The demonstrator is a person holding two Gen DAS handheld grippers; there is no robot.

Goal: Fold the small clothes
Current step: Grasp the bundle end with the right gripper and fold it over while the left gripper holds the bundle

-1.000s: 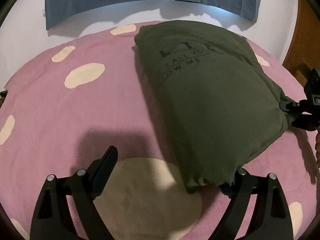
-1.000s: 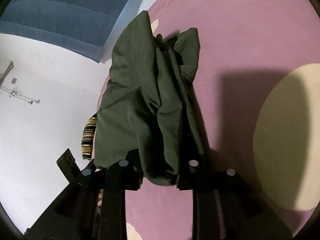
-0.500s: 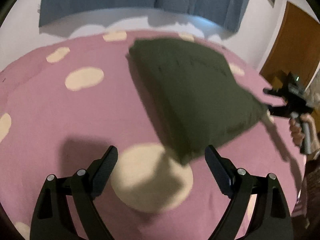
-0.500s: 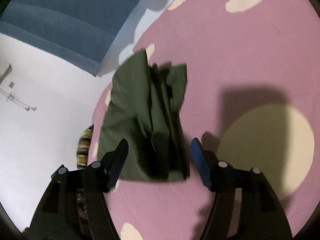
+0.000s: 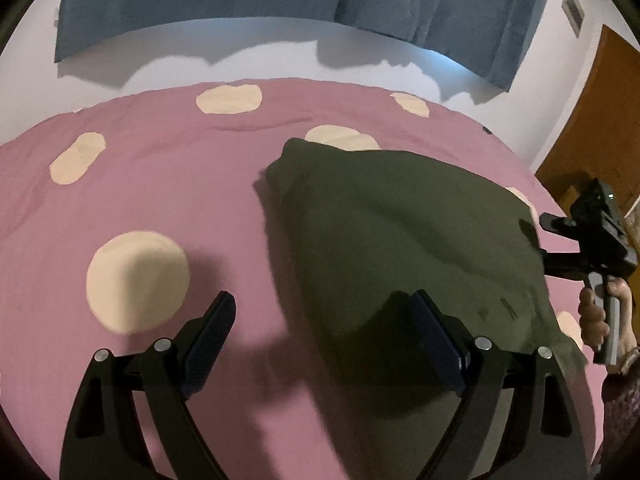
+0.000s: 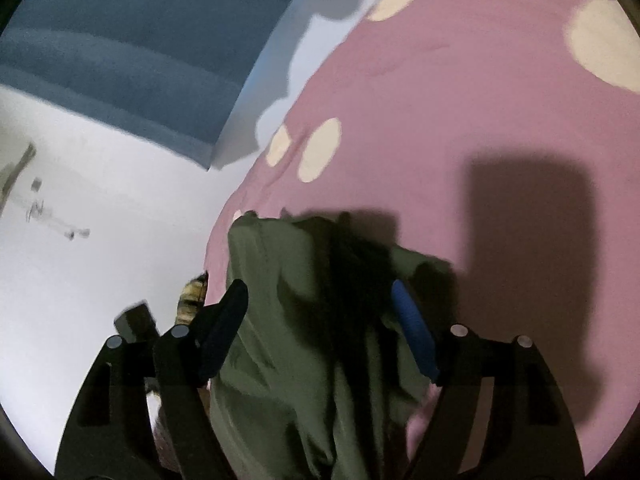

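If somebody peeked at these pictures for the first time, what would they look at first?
Probably the dark green shirt, lying folded in a lump on the pink bedspread with big cream dots. Next, the two black hand-held grippers: the left hand-held gripper is open at the shirt's near edge, and the right hand-held gripper is open above its rumpled side. Blue curtains hang on the white wall behind the bed.

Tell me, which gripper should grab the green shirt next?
Probably the right gripper: its open jaws already straddle the green shirt, while the left gripper sits open mostly over the bare pink bedspread.
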